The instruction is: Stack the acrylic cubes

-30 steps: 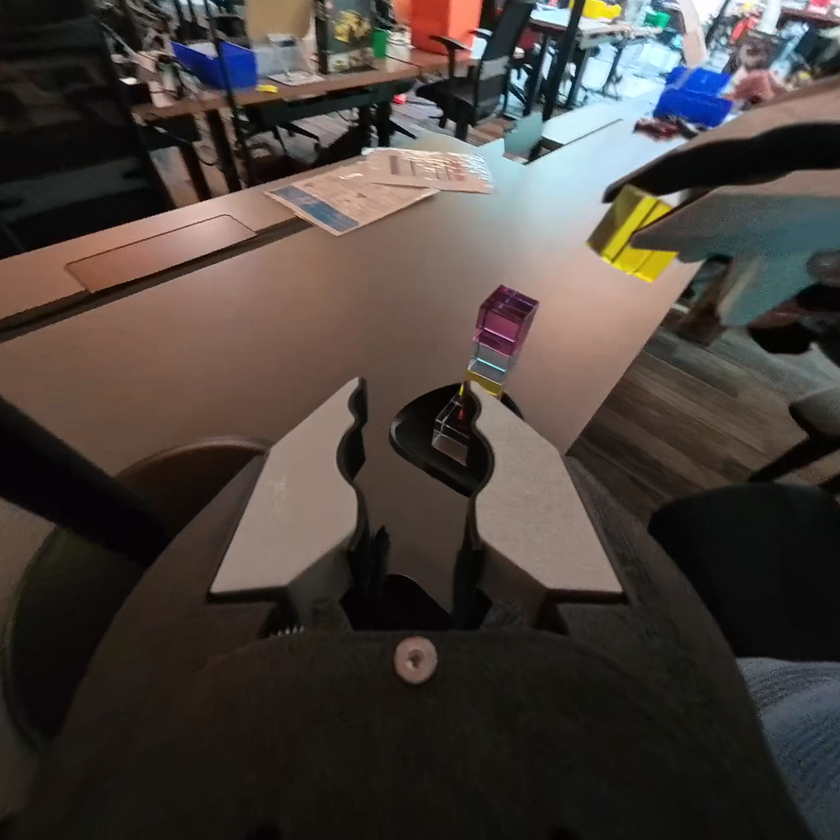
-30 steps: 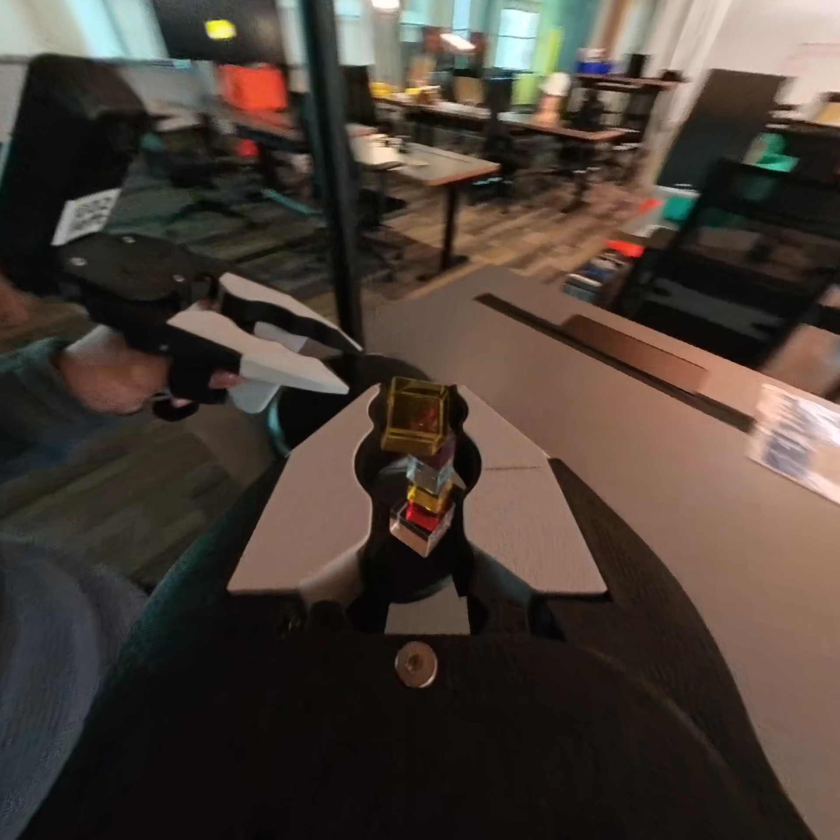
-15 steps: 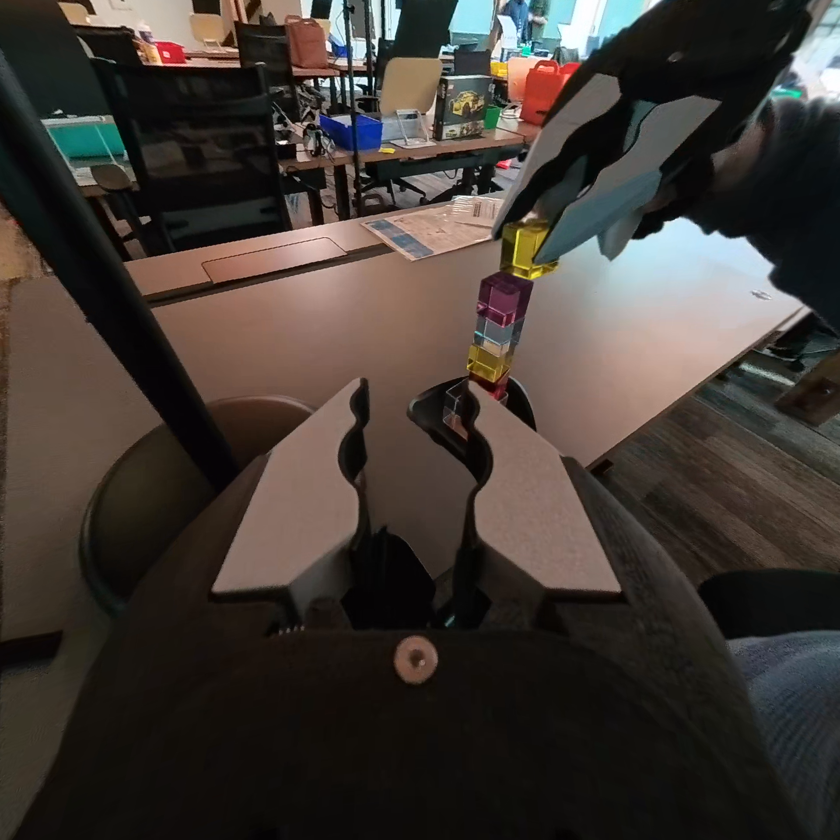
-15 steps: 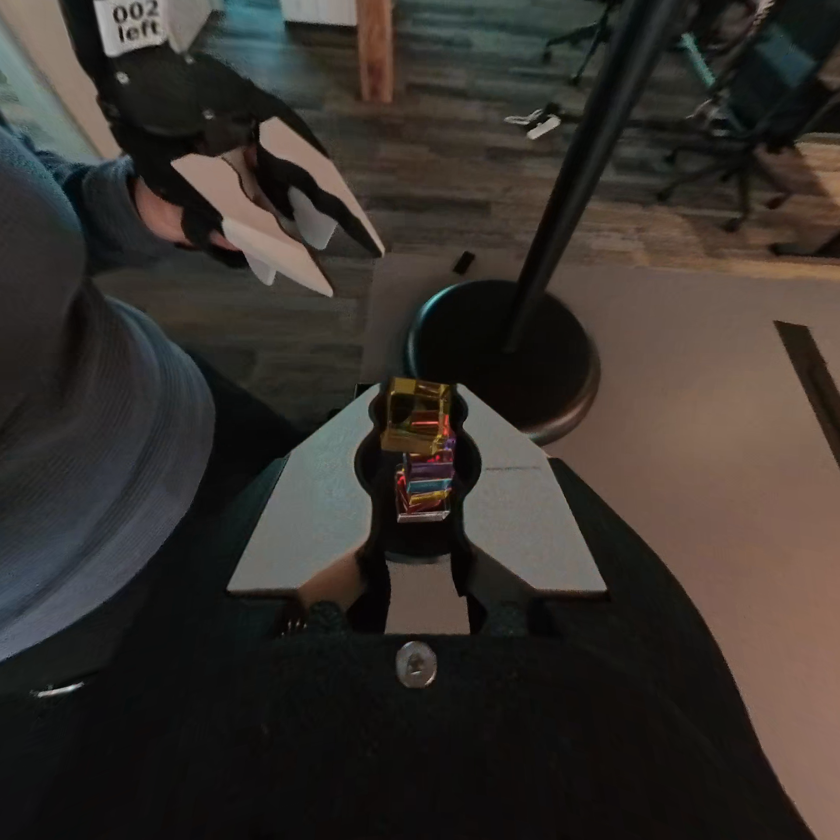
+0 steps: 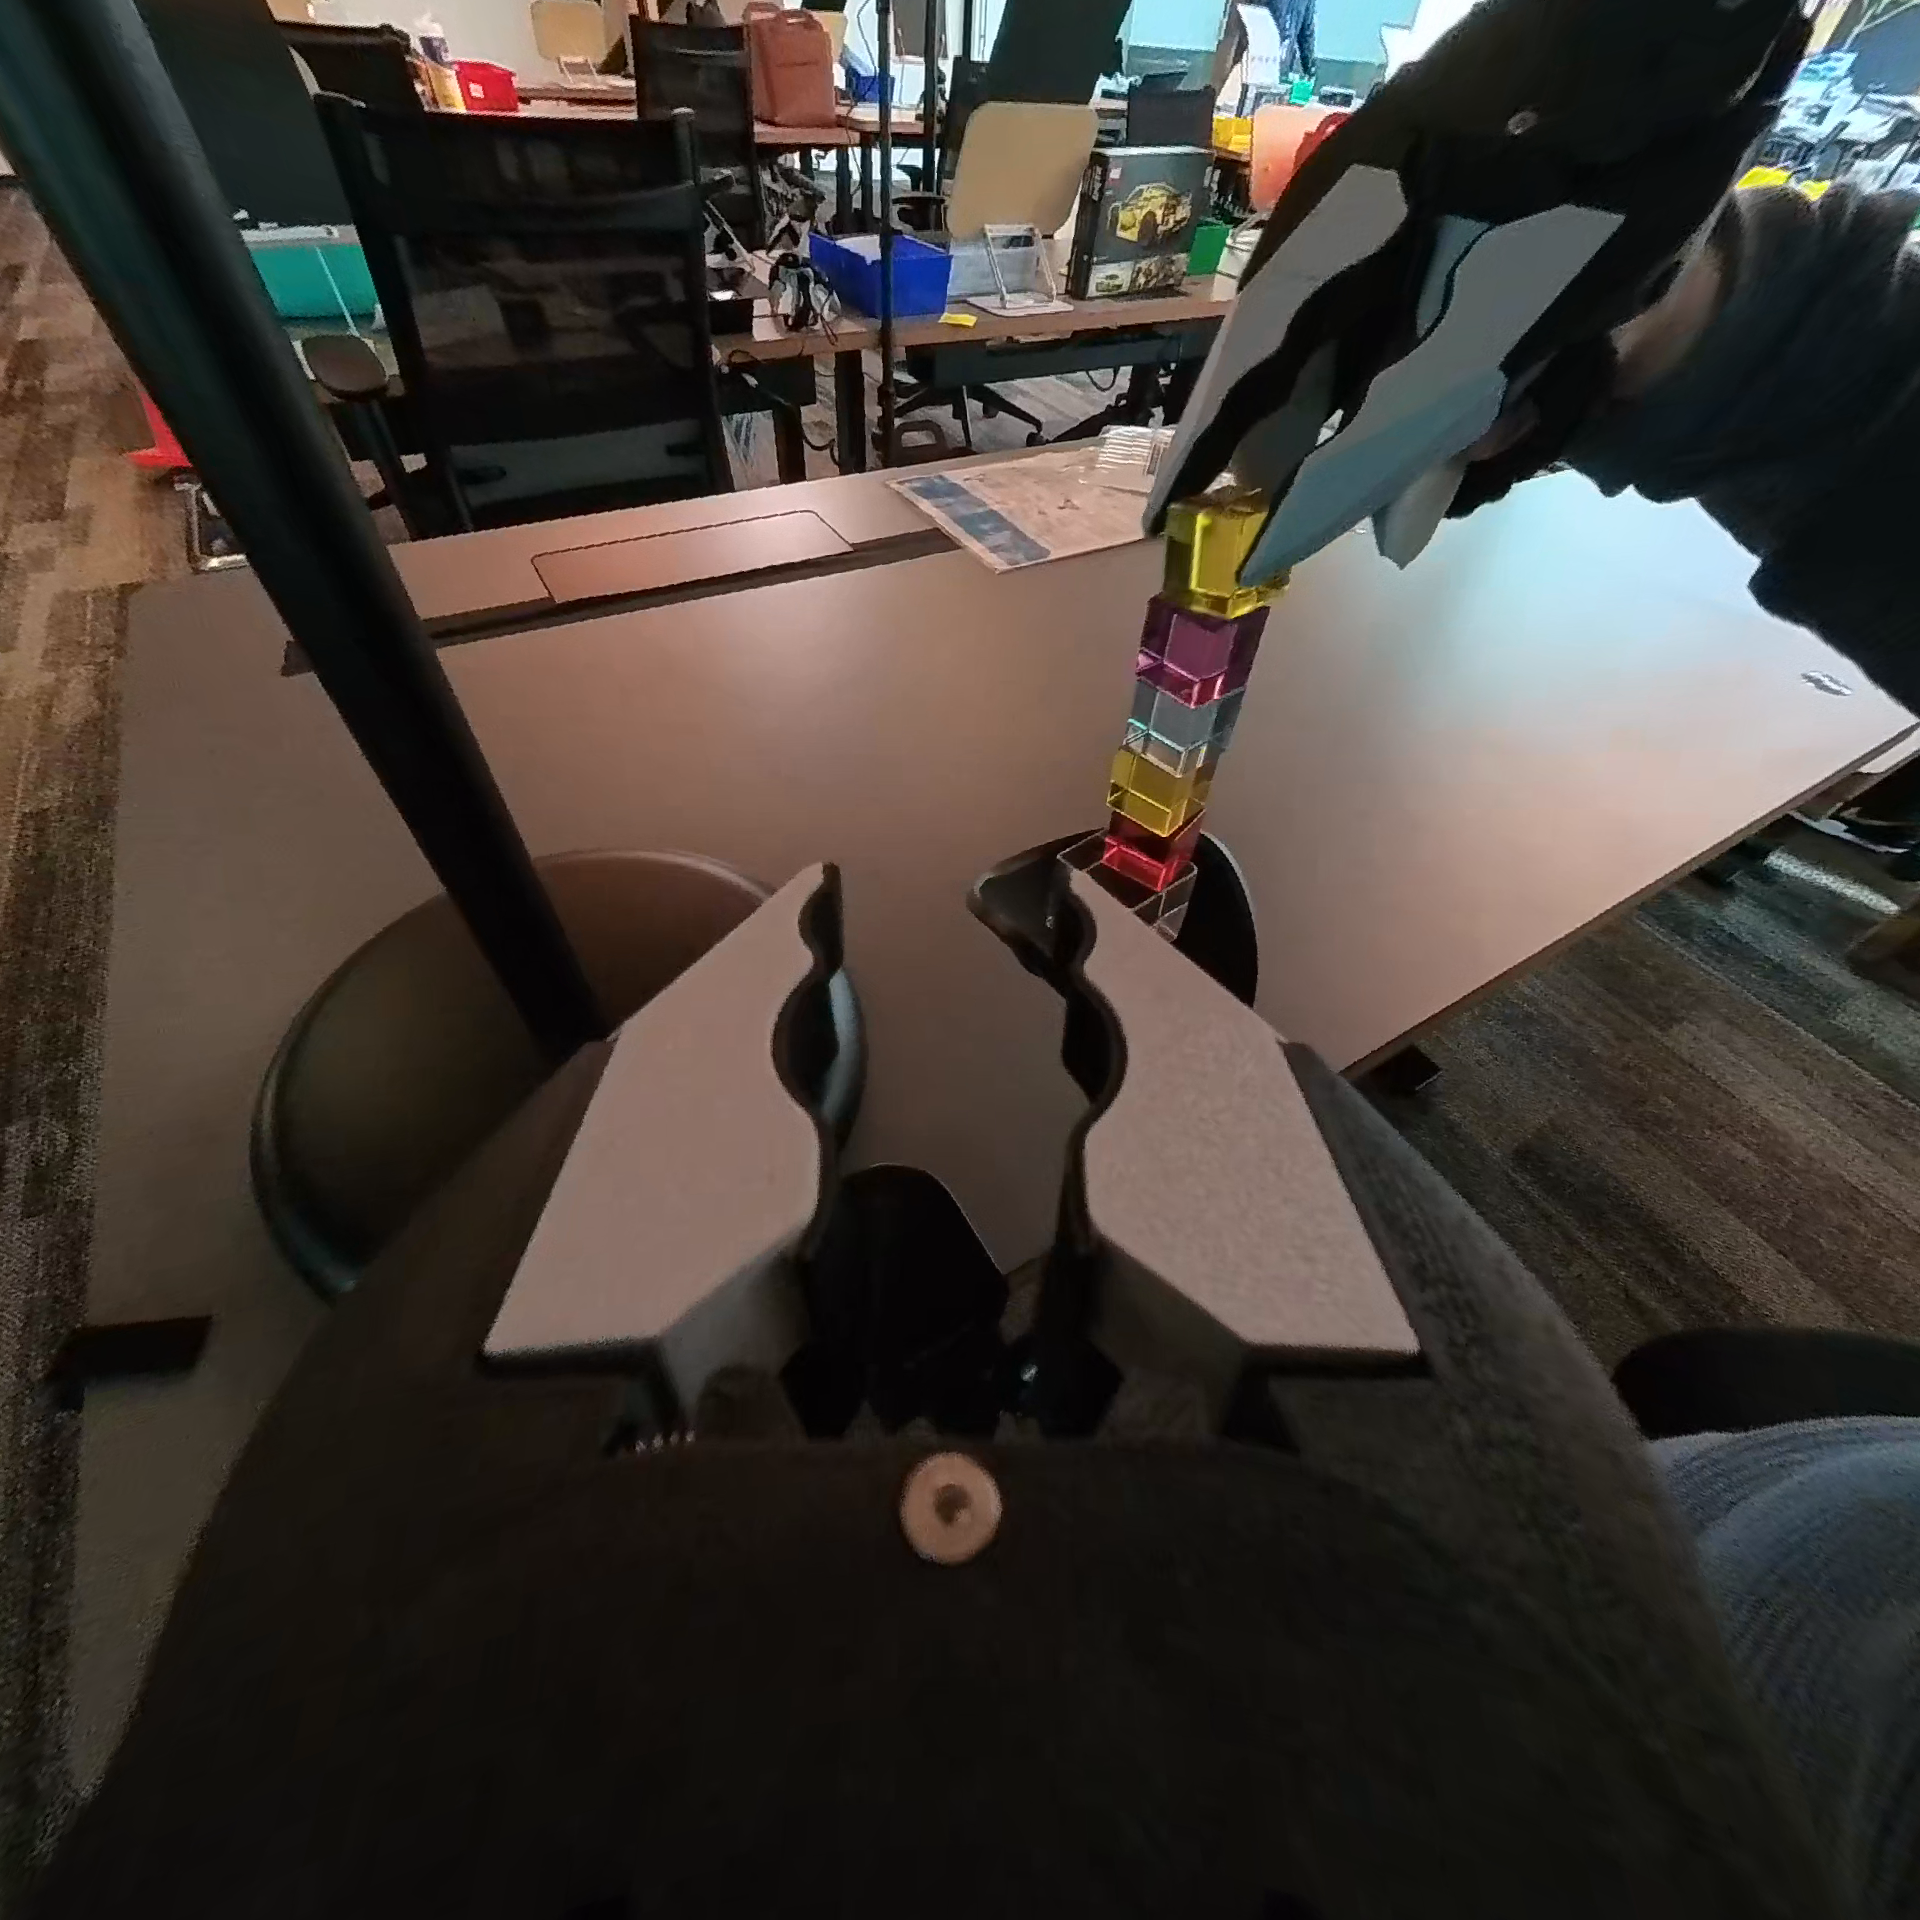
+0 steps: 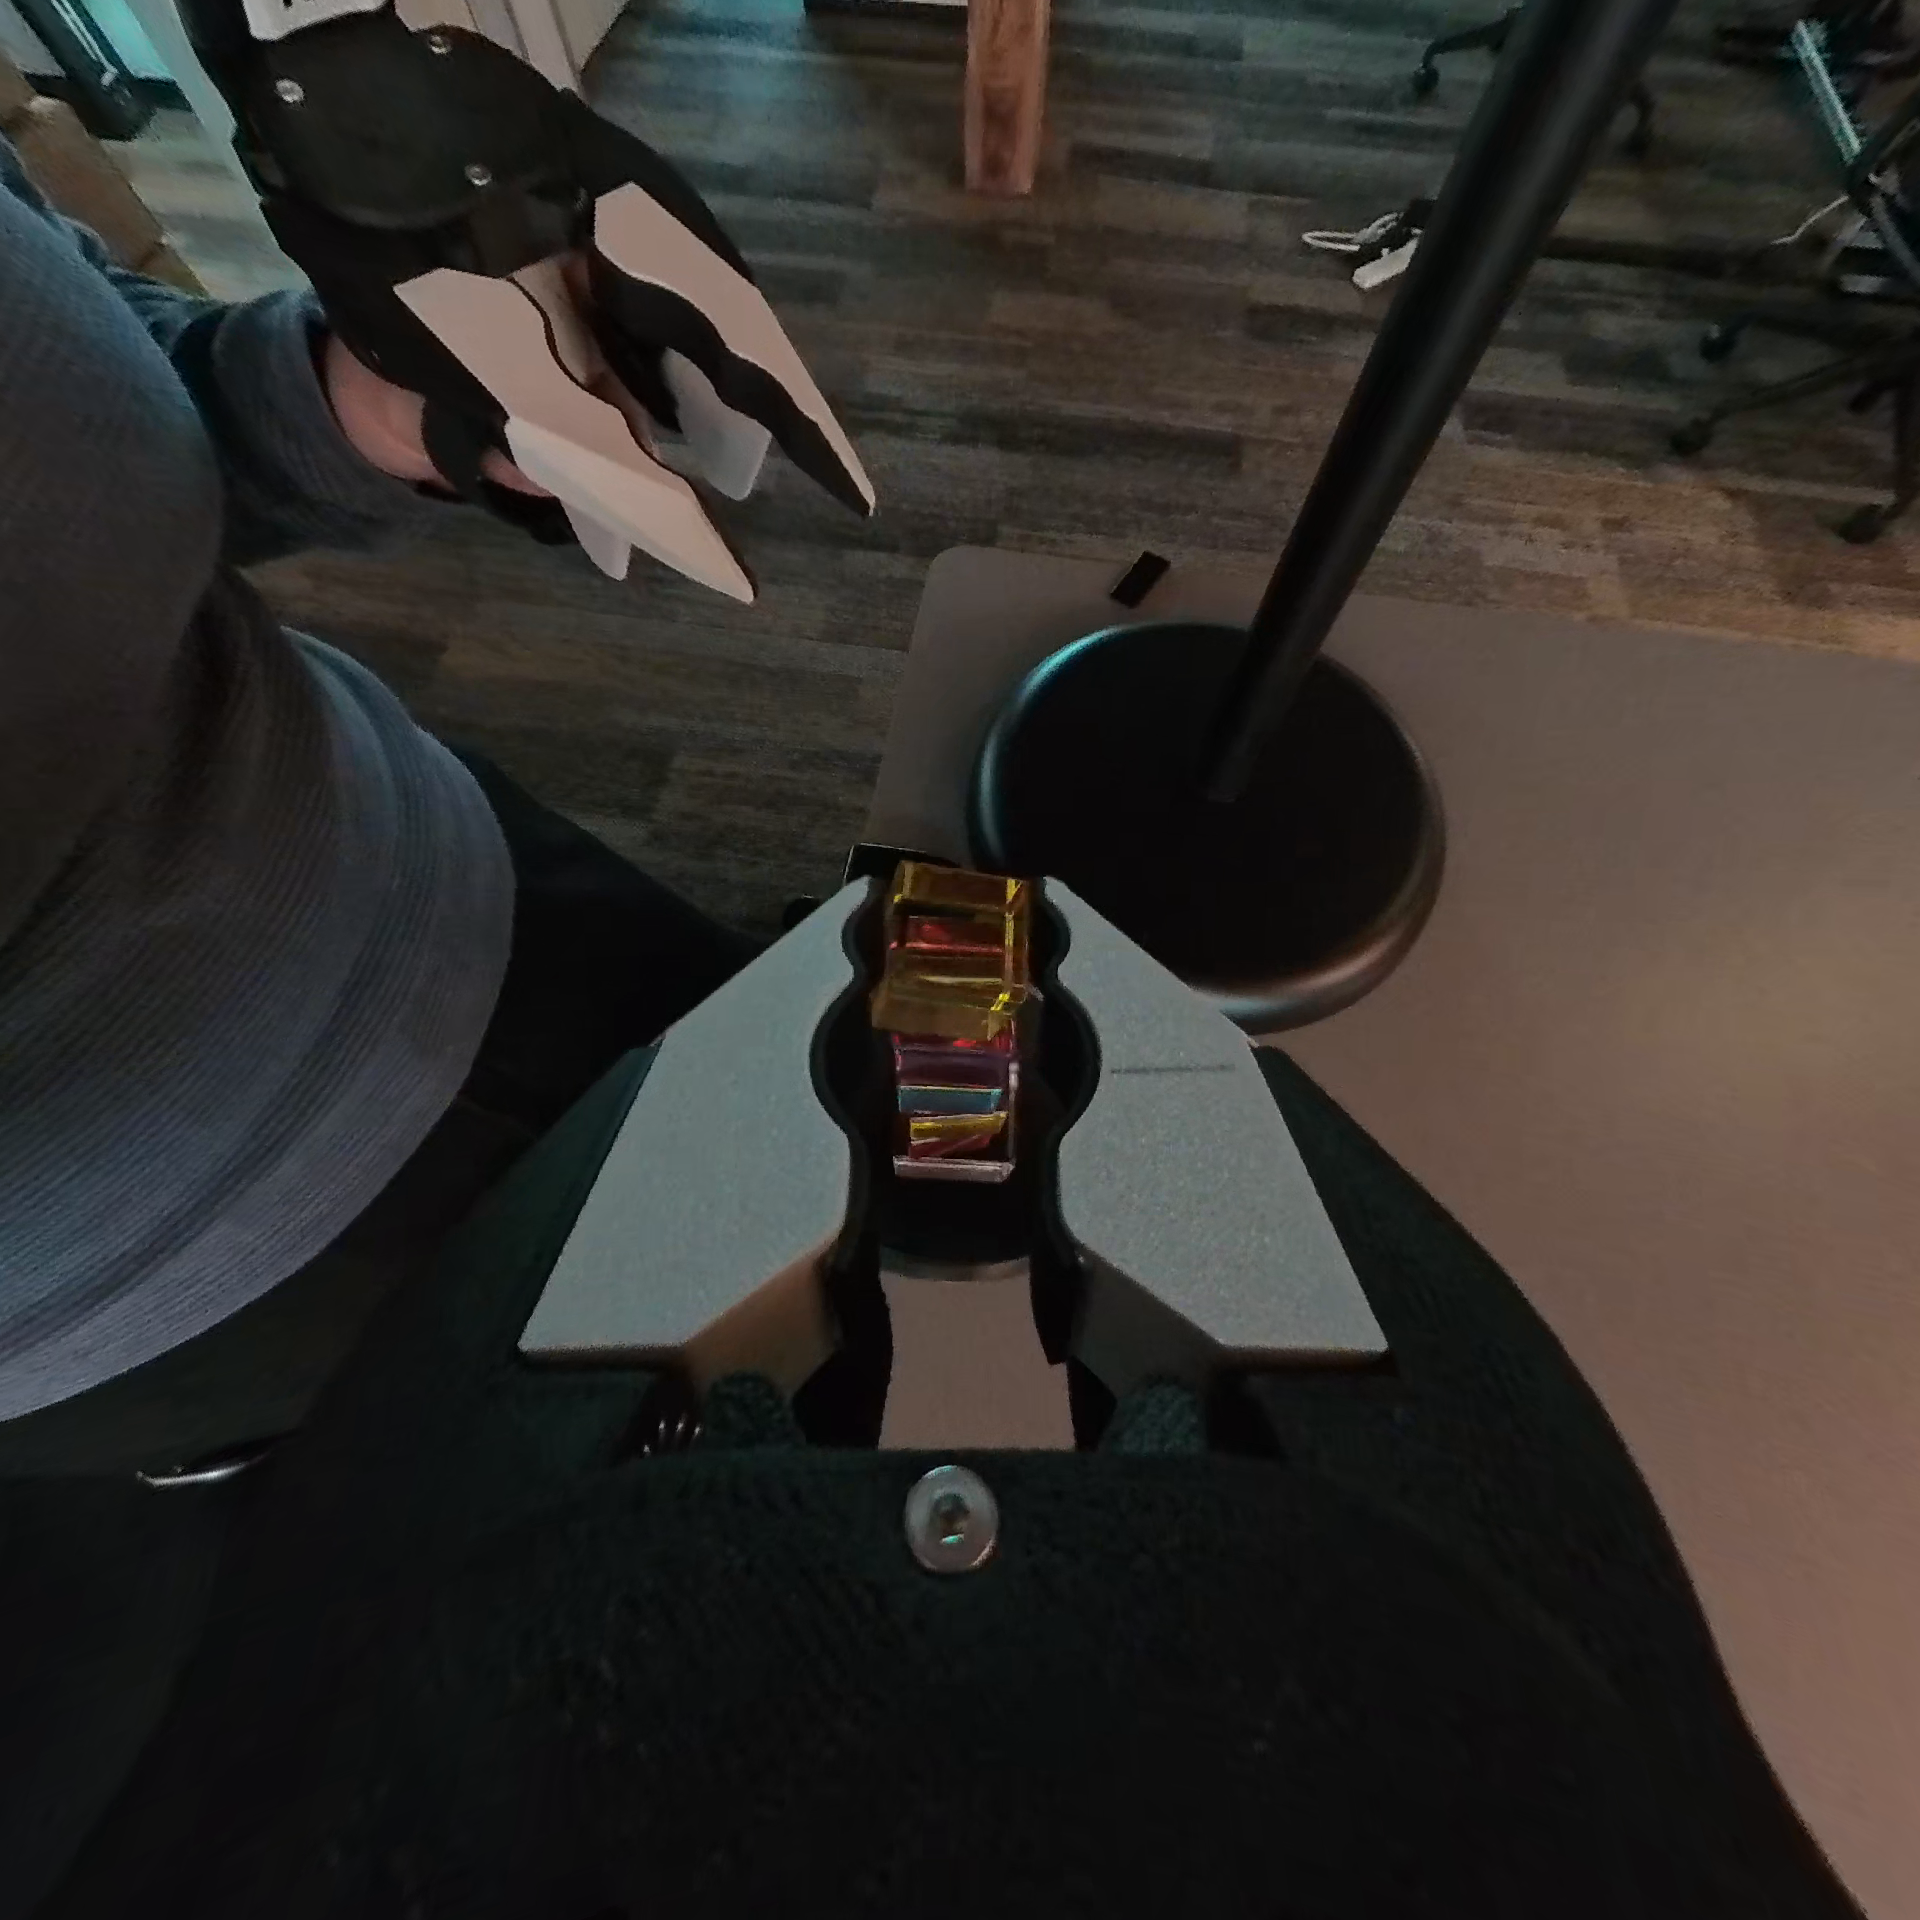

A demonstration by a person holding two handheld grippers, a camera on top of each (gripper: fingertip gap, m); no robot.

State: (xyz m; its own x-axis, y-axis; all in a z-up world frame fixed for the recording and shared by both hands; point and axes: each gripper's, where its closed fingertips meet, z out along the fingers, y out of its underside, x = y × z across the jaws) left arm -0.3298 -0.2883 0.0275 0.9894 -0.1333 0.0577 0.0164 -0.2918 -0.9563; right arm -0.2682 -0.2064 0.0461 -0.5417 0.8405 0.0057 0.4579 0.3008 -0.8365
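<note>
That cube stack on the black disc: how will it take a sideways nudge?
Likely tips: the stack is tall, one cube wide, with slightly offset cubes. The glossy clear faces look slippery, so cubes may slide apart. The right tool grips only the top yellow cube.

Dim indoor light falls on the tabletop (image 5: 790,748), brighter in the room beyond the left gripper (image 5: 951,914), where windows glow. The translucent cube stack (image 5: 1184,717) catches light and shines. Below the right gripper (image 6: 956,904) the floor (image 6: 1039,343) lies in shadow. Both wide-angle views bend straight lines at the edges; each gripper's near body is dark and soft.
</note>
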